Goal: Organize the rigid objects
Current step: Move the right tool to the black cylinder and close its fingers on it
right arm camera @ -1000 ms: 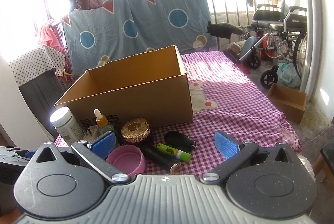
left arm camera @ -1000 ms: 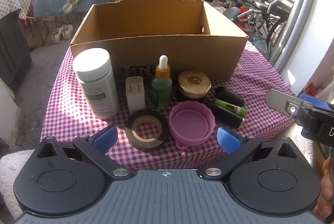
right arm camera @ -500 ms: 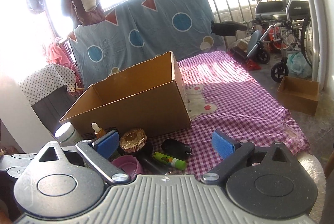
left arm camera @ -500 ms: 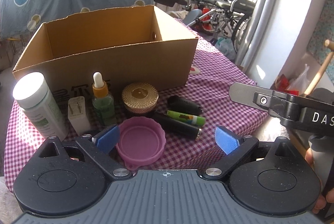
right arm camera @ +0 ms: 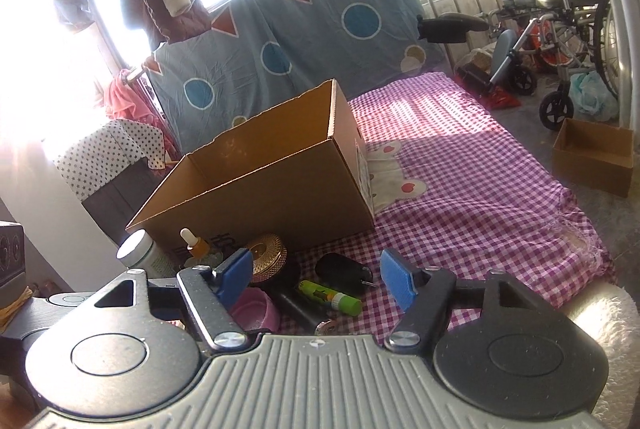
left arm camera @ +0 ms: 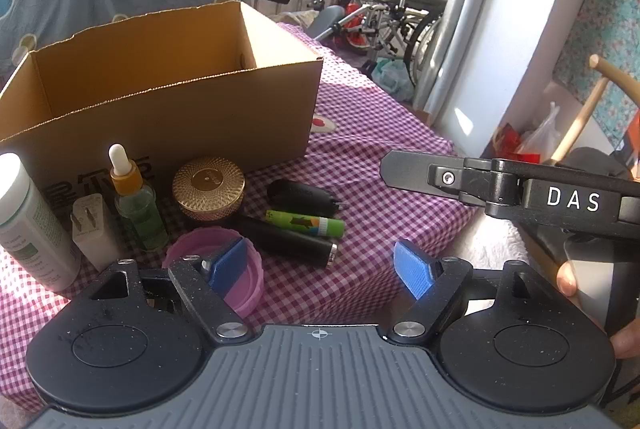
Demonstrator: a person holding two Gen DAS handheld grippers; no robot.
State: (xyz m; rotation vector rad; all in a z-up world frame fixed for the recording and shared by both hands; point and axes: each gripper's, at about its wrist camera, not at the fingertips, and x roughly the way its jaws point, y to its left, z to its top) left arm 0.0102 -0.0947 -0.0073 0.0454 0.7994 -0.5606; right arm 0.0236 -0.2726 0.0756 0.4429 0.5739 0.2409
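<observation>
A: Progress check. What do you have in the cardboard box?

B: Nothing that I can see from either wrist view. The walls show bare inside; the floor of the box is mostly hidden. So I judge the task barely begun.

A: And what lies outside it?

B: Everything, in a cluster on the checked cloth in front of the box's near wall: the white bottle, the white plug adapter, the dropper bottle, the gold lidded jar, the pink cap, the black cylinder with the green glue stick lying against it, and the black fob behind them. All of that is left for you to move.

A: State of your left tool?

B: Jaws apart, nothing between the pads; they have just been closing. The pink cap sits under its left pad, the black cylinder just ahead of the gap.

A: Your right tool?

B: Same: apart, empty, jaws just narrowing. The glue stick and black cylinder lie just ahead of its gap and below it, the fob slightly beyond, the gold jar behind the left pad. It shows in the left view too, over the cloth's right edge, well clear of the cluster.

A: Contact?

B: None visible on any item.
</observation>
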